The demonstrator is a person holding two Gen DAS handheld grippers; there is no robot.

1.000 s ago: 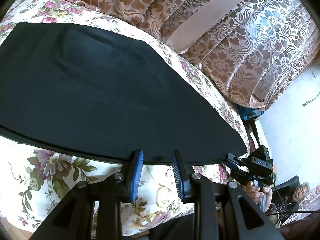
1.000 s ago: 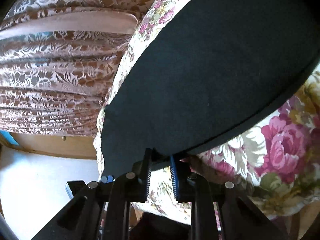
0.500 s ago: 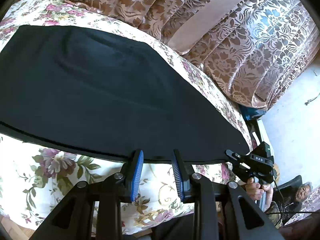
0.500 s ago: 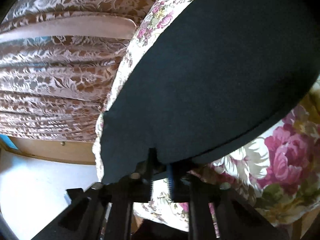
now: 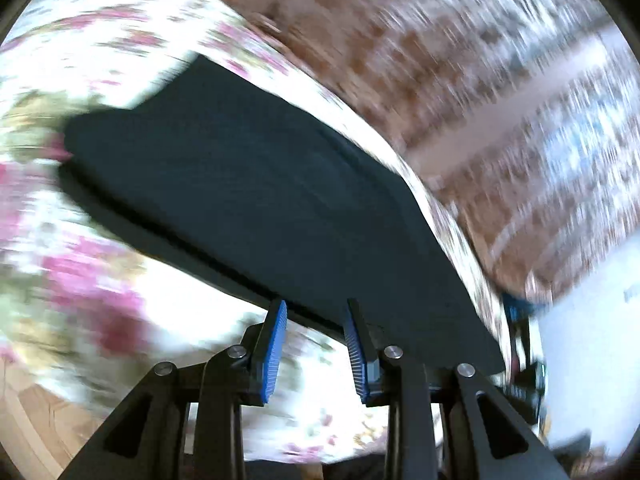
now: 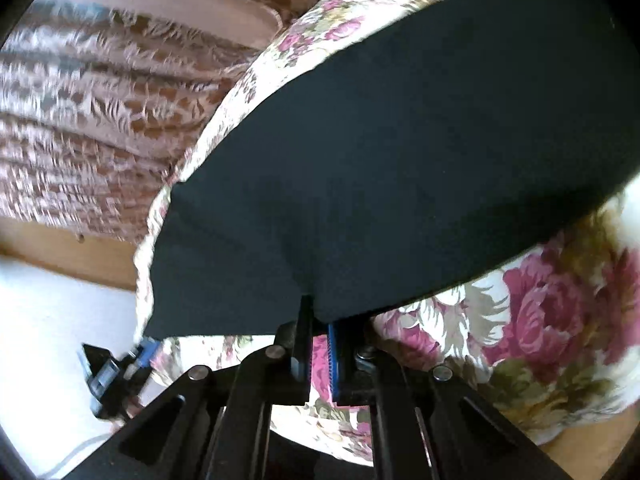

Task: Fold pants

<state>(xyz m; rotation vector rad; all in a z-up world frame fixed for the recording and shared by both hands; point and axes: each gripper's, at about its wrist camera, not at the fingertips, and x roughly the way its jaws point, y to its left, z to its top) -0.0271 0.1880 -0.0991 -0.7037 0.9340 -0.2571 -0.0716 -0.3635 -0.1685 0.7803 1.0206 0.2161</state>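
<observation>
The black pants (image 5: 256, 196) lie flat on a floral cloth (image 5: 100, 272) and also fill the right wrist view (image 6: 420, 160). My left gripper (image 5: 316, 312) is open, its blue pads at the near hem of the pants, holding nothing. My right gripper (image 6: 318, 316) is nearly closed, pinching the near edge of the pants, which lifts into a small peak at the fingertips. The left wrist view is blurred by motion.
Brown patterned curtains (image 5: 500, 80) hang behind the cloth-covered surface, also in the right wrist view (image 6: 92, 100). A wooden baseboard (image 6: 68, 252) and white floor (image 6: 52, 320) lie at the left. The other gripper (image 6: 112, 368) shows low left.
My left gripper swung fast, blurring the view, and the pants now appear farther and slanted. My right gripper closed on the pants' near edge and raised it slightly.
</observation>
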